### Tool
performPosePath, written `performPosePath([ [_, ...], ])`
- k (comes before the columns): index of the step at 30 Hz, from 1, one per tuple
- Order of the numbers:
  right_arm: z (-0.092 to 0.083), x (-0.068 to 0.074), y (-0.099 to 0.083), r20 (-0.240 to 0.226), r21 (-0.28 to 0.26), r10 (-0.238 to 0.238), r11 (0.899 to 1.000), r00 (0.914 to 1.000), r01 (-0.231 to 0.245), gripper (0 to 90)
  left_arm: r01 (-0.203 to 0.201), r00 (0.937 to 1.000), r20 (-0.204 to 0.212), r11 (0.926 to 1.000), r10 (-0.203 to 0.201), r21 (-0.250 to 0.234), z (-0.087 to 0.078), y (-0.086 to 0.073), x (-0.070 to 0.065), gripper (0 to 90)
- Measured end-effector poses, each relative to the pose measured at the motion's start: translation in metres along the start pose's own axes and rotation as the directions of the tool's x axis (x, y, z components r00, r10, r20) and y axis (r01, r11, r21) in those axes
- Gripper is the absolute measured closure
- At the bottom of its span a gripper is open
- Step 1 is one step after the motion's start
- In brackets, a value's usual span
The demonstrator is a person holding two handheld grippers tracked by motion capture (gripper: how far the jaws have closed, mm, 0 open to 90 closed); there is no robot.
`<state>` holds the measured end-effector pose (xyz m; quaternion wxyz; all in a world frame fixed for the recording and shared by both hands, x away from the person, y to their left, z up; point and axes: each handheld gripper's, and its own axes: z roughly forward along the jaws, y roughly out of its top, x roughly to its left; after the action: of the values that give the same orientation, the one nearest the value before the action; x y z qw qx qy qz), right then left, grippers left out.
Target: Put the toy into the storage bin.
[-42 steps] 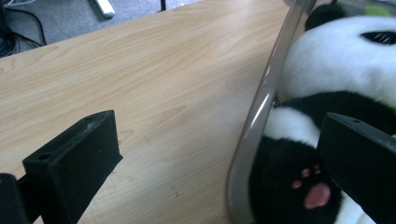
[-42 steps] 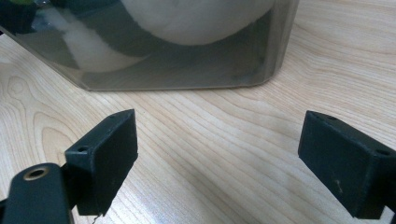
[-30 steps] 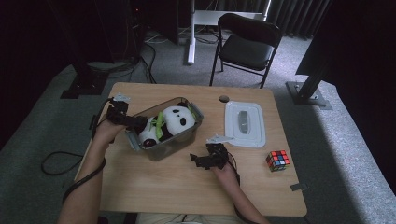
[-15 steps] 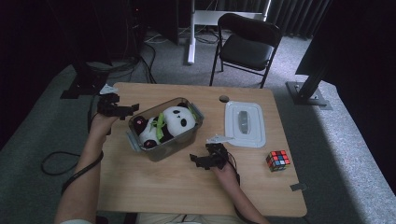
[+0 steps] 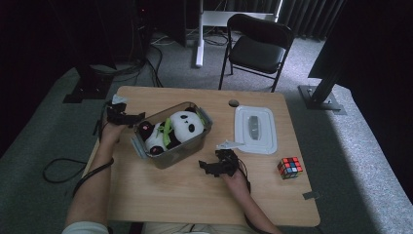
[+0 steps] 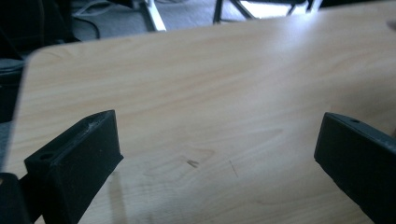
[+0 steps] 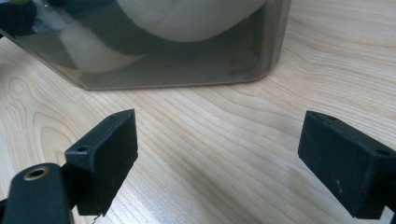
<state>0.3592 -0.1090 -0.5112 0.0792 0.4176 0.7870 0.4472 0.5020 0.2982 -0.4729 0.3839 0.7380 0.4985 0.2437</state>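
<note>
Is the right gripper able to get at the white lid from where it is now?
Probably yes: the right gripper is open, and bare table separates it from the white lid just beyond; nothing lies between.

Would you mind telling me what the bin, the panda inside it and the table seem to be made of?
The bin looks like clear, smoky plastic: the toy shows through its glossy wall. The panda seems to be soft plush, with a rounded, matte body. The table looks like pale wood or wood-look laminate, with grain lines.
</note>
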Motion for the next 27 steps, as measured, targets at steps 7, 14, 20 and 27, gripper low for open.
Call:
performPosePath([
  [7, -0.002, -0.003, -0.001, 0.009, -0.003, 0.011, 1.000, 0.9999, -0.011, 11.6, -0.013, 0.9987, 0.049, 0.9998, 0.012, 0.015, 0.010, -0.006, -0.009, 1.0],
  [14, -0.005, -0.006, -0.001, 0.031, 0.003, 0.009, 1.000, 0.9995, -0.009, 11.6, -0.021, 0.9983, 0.054, 0.9997, 0.021, 0.015, 0.008, -0.009, -0.014, 1.0],
  [20, -0.007, -0.010, 0.000, 0.047, -0.003, 0.025, 1.000, 0.9986, -0.025, 11.6, -0.057, 0.9948, 0.086, 0.9983, 0.056, 0.015, 0.000, -0.016, -0.029, 1.0],
  [27, -0.010, -0.011, 0.000, 0.067, -0.014, 0.028, 1.000, 0.9974, -0.027, 11.6, -0.086, 0.9895, 0.119, 0.9961, 0.083, 0.018, -0.009, -0.024, -0.042, 1.0],
])
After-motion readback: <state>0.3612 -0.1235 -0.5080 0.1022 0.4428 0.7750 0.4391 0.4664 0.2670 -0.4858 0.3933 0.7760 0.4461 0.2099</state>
